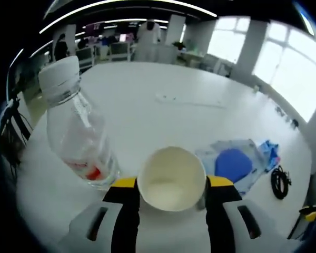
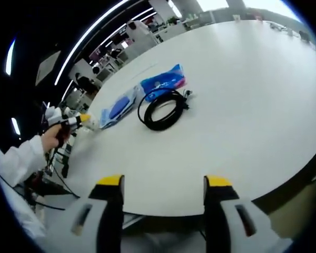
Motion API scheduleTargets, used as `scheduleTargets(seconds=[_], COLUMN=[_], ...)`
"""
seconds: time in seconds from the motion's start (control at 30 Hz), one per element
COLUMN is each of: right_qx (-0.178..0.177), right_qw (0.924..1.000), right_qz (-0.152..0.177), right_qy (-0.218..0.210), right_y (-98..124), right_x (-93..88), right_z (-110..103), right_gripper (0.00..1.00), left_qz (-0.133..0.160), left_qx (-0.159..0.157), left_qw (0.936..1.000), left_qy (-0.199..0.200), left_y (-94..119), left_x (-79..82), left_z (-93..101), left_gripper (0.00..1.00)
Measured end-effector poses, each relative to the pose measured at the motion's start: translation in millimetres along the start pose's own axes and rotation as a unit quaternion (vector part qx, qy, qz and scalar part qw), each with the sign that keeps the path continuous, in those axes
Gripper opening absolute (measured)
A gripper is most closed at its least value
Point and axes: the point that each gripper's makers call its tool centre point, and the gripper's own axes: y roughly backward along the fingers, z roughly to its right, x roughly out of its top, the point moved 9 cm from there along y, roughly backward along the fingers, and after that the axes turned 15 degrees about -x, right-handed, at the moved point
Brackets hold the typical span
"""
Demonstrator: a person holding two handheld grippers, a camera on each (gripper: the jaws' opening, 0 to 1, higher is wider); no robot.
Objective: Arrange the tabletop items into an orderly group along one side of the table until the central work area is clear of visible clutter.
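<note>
Roughly midway: the left gripper (image 1: pixel 171 196) pinches a paper cup (image 1: pixel 171 179) with the water bottle (image 1: pixel 76 126) at its ten o'clock, while the right gripper (image 2: pixel 163 184) hangs spread and the black cable (image 2: pixel 161 109) waits mid-table.

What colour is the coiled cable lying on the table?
Black. The coiled cable shows best in the right gripper view, beside the blue packets.

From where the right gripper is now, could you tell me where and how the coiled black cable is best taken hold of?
I would grip the coiled black cable across the bundled strands of its near arc, coming down from above with the right gripper. It lies flat on the white table as an open loop, so probably only a jaw dropped inside the ring can pinch it.
</note>
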Motion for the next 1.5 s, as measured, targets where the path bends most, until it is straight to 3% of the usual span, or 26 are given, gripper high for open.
scheduleTargets(seconds=[0.17, 0.37, 0.47, 0.8, 1.07, 1.37, 1.5], right_qx=[0.003, 0.006, 0.008, 0.022, 0.033, 0.035, 0.034], right_qw=[1.0000, 1.0000, 1.0000, 0.9997, 0.9991, 0.9980, 0.9975], right_qz=[-0.003, -0.004, -0.003, 0.001, 0.020, 0.042, 0.058], right_qy=[0.003, 0.000, -0.002, 0.005, 0.017, 0.032, 0.020], right_y=[0, 0, 0, -2, 3, 10, 15], right_x=[-1.6, -2.6, -2.7, -1.1, 4.3, 5.3, 9.3], right_z=[-1, -2, -2, -12, -15, -11, -6], right_gripper=[0.59, 0.59, 0.59, 0.59, 0.61, 0.65, 0.66], left_qz=[0.006, 0.024, 0.059, 0.096, 0.097, 0.088, 0.088], left_qx=[-0.004, -0.009, -0.012, -0.046, -0.056, -0.055, -0.047], left_qw=[1.0000, 0.9996, 0.9982, 0.9942, 0.9935, 0.9942, 0.9947], left_qy=[-0.004, -0.012, -0.002, -0.013, -0.018, -0.026, -0.024], left_y=[3, 7, 15, 49, 77, 112, 126], left_x=[-0.4, 1.4, 1.8, -15.3, -34.1, -60.4, -69.1], left_z=[1.3, 2.8, 6.2, 19.3, 24.0, 18.9, 12.8], left_gripper=[0.48, 0.59, 0.67, 0.75, 0.89, 0.93, 0.94])
